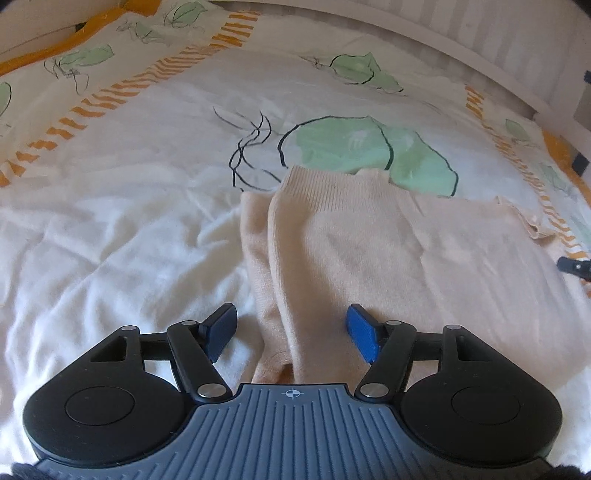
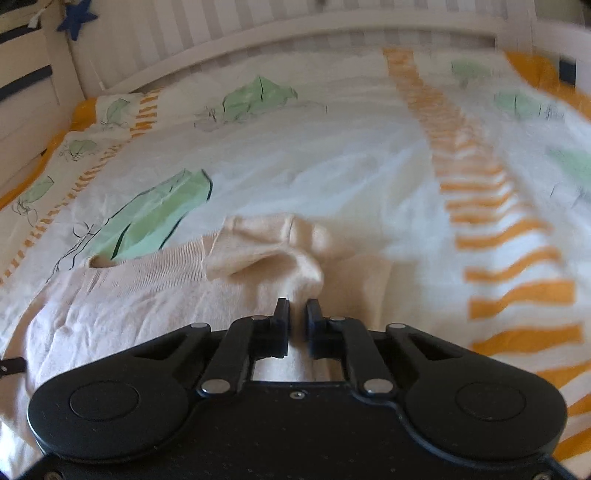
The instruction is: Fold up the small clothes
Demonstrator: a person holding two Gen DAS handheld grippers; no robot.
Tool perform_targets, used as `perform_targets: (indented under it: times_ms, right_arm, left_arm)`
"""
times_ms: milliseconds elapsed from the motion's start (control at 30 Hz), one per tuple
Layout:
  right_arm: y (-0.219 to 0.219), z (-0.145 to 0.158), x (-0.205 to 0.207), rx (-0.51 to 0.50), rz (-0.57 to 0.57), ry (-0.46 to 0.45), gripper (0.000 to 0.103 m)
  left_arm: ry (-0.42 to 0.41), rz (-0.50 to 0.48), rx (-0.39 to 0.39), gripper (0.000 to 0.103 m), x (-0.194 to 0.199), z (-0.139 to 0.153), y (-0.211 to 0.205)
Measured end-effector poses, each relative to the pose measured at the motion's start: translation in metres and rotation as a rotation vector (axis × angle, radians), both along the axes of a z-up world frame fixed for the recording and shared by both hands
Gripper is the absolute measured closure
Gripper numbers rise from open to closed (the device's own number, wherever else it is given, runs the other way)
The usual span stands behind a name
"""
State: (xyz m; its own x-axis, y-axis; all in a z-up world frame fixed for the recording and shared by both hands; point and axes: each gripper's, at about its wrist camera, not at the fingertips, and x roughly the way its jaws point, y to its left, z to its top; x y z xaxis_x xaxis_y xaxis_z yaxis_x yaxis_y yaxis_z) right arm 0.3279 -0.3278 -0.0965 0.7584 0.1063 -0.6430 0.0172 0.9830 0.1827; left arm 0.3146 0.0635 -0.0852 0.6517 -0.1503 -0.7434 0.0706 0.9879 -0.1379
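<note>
A peach knit sweater [image 1: 388, 266] lies on the bed, its left sleeve folded over the body. My left gripper [image 1: 291, 328] is open, its blue pads [image 1: 364, 332] wide apart just above the sweater's near left edge, holding nothing. In the right wrist view the sweater [image 2: 129, 295] spreads to the left. My right gripper [image 2: 297, 310] is shut on a bunched fold of the sweater's right sleeve [image 2: 280, 254], lifted off the bed.
The bed cover [image 1: 147, 166] is white with green leaf prints and orange striped borders [image 2: 498, 258]. A white slatted bed rail [image 2: 295, 33] runs along the far side. The right gripper's tip [image 1: 576, 266] shows at the left wrist view's right edge.
</note>
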Motion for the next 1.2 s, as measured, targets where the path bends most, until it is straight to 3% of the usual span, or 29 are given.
perform_targets:
  times_ms: [67,133,300,400,533,667,800,900,1067,1200]
  right_arm:
    - [-0.007,0.002,0.001,-0.040,-0.039,-0.006,0.090]
    - [-0.016,-0.004,0.006,-0.004,-0.068,0.033,0.090]
    - [-0.010,-0.010,0.004,-0.016,-0.053,0.039,0.088]
    - [-0.013,-0.005,-0.006,0.007,-0.058,0.010,0.075]
    - [-0.022,0.005,-0.023,0.045,-0.071,-0.025,0.032]
    - [-0.033,0.004,-0.043,0.120,-0.065,-0.003,0.028]
    - [-0.030,-0.006,-0.061,0.163,-0.024,0.049,0.027]
    - [-0.020,-0.016,-0.072,0.097,-0.012,0.095,0.027]
    - [0.002,-0.026,-0.104,-0.159,0.033,0.048,0.022]
    - [-0.002,-0.024,-0.112,-0.145,0.033,0.066,0.018]
  left_arm:
    - [-0.050,0.002,0.004,0.039,-0.005,0.005,0.003]
    - [-0.081,0.024,0.037,0.038,-0.005,0.006,0.004]
    - [0.003,0.054,0.054,0.037,0.009,-0.011,0.016]
    - [-0.008,0.032,0.064,0.037,0.006,-0.010,0.018]
    - [-0.013,0.060,0.057,0.038,-0.004,0.002,0.022]
    - [-0.043,0.070,0.010,0.038,-0.019,0.016,0.022]
    - [-0.051,0.012,-0.021,0.038,-0.027,0.027,0.001]
    - [-0.050,-0.055,-0.006,0.037,-0.029,0.026,-0.025]
    - [-0.018,-0.126,0.069,0.037,-0.036,0.006,-0.060]
    - [0.025,-0.171,0.165,0.036,-0.042,-0.017,-0.078]
